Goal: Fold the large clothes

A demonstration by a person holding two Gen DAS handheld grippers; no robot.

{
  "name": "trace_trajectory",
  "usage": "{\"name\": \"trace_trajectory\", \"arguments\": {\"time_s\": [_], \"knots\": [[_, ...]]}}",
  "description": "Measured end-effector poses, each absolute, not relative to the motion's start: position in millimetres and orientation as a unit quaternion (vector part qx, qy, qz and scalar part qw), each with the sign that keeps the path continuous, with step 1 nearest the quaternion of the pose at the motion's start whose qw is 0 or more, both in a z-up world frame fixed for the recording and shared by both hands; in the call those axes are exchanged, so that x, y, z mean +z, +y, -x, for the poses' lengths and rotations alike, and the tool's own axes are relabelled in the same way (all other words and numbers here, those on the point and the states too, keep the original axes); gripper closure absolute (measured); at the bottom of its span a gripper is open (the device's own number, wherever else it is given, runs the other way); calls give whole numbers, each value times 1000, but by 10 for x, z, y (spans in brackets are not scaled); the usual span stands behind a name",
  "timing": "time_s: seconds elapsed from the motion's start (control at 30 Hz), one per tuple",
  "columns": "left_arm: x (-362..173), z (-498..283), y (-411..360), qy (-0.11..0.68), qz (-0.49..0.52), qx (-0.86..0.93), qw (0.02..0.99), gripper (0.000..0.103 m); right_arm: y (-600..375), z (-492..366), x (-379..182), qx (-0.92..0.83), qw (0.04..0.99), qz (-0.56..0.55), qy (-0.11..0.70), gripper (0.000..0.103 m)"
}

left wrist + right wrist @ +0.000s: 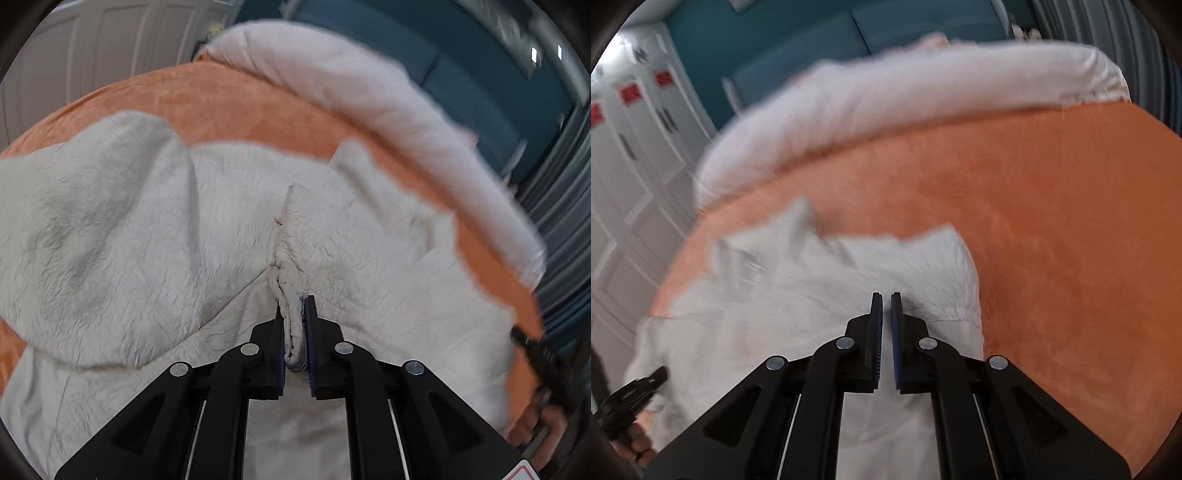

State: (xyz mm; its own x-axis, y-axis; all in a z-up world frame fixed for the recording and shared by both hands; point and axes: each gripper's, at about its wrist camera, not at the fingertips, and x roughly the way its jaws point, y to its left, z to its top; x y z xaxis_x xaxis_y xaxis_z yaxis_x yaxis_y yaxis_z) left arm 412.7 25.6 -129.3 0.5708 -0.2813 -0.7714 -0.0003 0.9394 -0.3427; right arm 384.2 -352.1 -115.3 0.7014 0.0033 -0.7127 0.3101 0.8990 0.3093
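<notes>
Clearly early on, the white garment [155, 229] lies rumpled and unfolded on the near part of the orange bedspread [1052, 221], the left gripper [294, 332] pinching a bunched ridge of it while the right gripper [886, 332], jaws closed and empty, hovers over its right side.

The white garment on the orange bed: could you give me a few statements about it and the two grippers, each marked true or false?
1. The left gripper pinches a fold of the white garment. True.
2. The garment lies on a blue cover. False: the bed cover is orange.
3. The right gripper stands wide open. False: it is shut, with nothing visible between the pads.
4. A pale rolled quilt lies along the bed's far side. True.
</notes>
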Motion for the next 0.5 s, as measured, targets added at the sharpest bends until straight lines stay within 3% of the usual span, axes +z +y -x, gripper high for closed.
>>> {"name": "trace_trajectory", "arguments": {"time_s": [0.07,0.2,0.3,0.33,0.43,0.5], "knots": [[-1589,-4105,297,470,154,-85,865,81,-3592,-3873,-1538,-76,888,-222,396,103],[-1629,-4067,245,450,142,-80,878,81,-3733,-3834,-1617,-57,883,-277,375,103],[-1612,-4040,282,450,151,-80,877,81,-3698,-3751,-1445,-75,878,-272,387,103],[-1578,-4007,297,450,151,-77,877,81,-3636,-3640,-1302,-83,881,-264,383,97],[-1488,-3814,408,448,150,-73,878,85,-3345,-3163,-980,-40,902,-234,360,95],[-1537,-3747,460,456,158,-75,873,87,-3103,-2952,-1091,-42,900,-168,400,91]]}}
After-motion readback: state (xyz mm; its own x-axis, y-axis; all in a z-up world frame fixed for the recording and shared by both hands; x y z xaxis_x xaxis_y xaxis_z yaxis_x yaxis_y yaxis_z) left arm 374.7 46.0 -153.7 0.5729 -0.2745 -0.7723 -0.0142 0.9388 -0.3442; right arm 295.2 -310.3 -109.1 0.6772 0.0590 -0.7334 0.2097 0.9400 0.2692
